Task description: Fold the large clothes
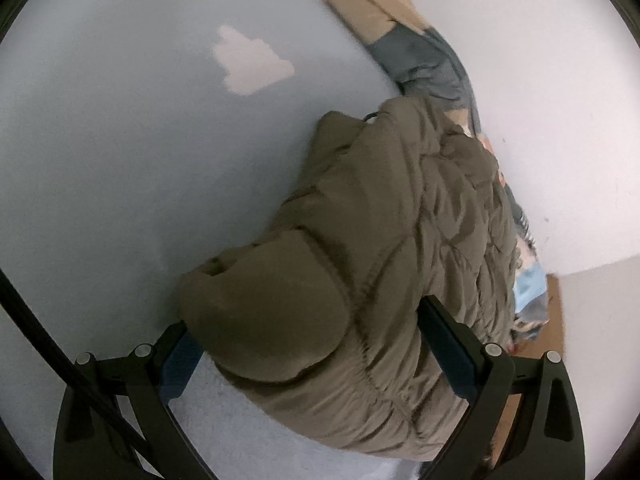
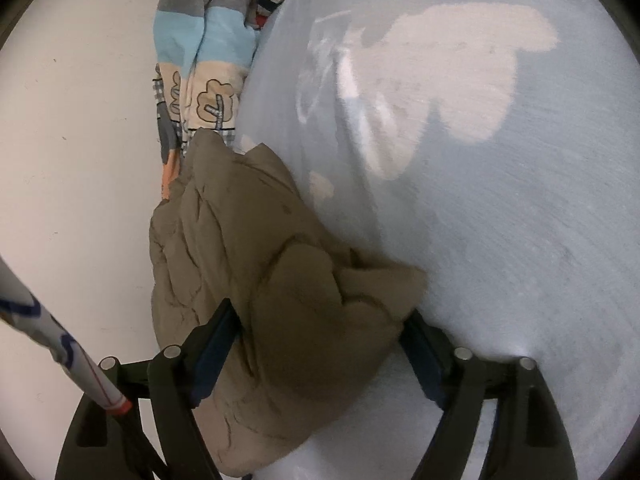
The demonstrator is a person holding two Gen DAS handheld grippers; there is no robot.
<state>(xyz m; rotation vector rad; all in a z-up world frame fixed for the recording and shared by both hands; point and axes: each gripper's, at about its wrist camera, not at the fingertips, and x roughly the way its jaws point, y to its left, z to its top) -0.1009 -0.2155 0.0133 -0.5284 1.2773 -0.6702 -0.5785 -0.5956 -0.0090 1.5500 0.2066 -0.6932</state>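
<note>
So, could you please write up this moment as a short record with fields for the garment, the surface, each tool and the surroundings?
garment: olive quilted puffer jacket, bunched, lying on the surface
surface: pale blue bed sheet with lighter patches
left tool: jaws wide, jacket bulk between them; grip cannot be told
right tool: jaws wide, a jacket fold between them; pads not clearly pressing
beside the bed: patterned blanket along the edge
background: plain white wall

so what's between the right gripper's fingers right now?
A bunched fold of the olive puffer jacket sits between the right gripper fingers, which stand wide; right wrist view shows it.
</note>
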